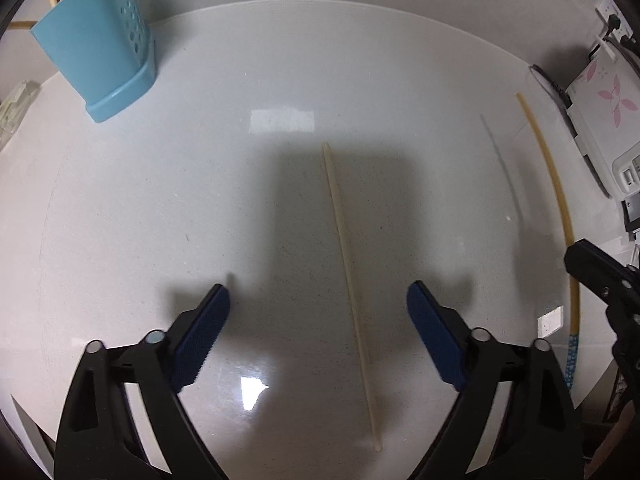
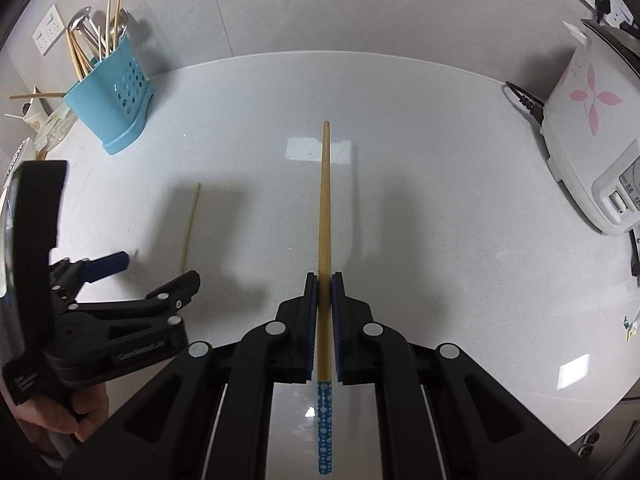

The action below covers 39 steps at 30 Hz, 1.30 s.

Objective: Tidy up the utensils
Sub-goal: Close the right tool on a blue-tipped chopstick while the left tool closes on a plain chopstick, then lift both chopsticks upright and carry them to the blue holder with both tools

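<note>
No writing I can read. My right claw [image 2: 324, 280] clamps a bamboo chopstick [image 2: 325, 200] with a blue dotted end; my left claw [image 1: 318, 304] gapes above a pale chopstick [image 1: 348, 264] lying on the tabletop [image 1: 160, 200]. The blue utensil holder [image 2: 116, 96] stands at ten o'clock.

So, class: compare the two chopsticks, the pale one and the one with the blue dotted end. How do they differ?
The pale chopstick lies flat on the counter, between the open left gripper; the blue-ended chopstick is clamped in the shut right gripper. The pale one is plain and thinner; the other is darker yellow with a patterned end. Both are long, slender sticks.
</note>
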Each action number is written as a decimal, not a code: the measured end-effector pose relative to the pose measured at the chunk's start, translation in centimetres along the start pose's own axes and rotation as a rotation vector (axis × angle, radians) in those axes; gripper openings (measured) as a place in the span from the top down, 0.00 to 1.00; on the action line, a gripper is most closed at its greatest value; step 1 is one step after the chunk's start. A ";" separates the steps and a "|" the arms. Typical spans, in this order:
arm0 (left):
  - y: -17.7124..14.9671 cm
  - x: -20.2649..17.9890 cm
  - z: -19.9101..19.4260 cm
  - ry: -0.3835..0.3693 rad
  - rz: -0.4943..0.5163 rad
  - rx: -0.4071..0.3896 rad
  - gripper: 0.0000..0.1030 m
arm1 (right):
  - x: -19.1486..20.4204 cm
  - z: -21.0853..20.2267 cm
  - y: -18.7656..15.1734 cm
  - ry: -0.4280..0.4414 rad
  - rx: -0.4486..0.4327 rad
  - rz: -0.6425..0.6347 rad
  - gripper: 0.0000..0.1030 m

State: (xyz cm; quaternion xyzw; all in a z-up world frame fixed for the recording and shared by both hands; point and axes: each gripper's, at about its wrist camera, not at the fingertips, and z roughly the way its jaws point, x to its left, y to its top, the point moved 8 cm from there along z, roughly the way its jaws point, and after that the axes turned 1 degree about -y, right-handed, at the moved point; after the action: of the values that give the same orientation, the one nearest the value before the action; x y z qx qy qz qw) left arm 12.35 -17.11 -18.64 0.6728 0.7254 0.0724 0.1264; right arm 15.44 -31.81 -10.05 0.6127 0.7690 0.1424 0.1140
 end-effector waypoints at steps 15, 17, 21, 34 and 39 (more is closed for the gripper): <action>-0.2 0.4 -0.9 0.081 0.031 -0.012 0.97 | 0.7 -0.3 0.4 0.052 -0.019 -0.025 0.94; -0.1 0.6 -1.2 0.086 0.021 -0.025 0.97 | 0.8 -0.4 0.5 0.058 -0.025 -0.027 0.94; 0.2 1.1 -2.9 0.072 0.002 -0.068 0.97 | 1.2 -0.8 0.9 0.071 -0.039 -0.029 0.94; 1.9 3.0 -9.8 0.041 -0.044 -0.245 0.97 | 3.6 -3.0 2.6 0.110 -0.121 -0.041 0.94; 2.9 3.8 -11.9 0.035 -0.059 -0.296 0.97 | 5.0 -4.2 3.7 0.128 -0.155 -0.059 0.94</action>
State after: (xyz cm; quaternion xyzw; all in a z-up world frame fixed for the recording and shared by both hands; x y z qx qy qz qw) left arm 11.58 -12.30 -6.73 0.6239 0.7282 0.1867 0.2136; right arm 16.20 -26.50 -4.76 0.5688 0.7790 0.2370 0.1159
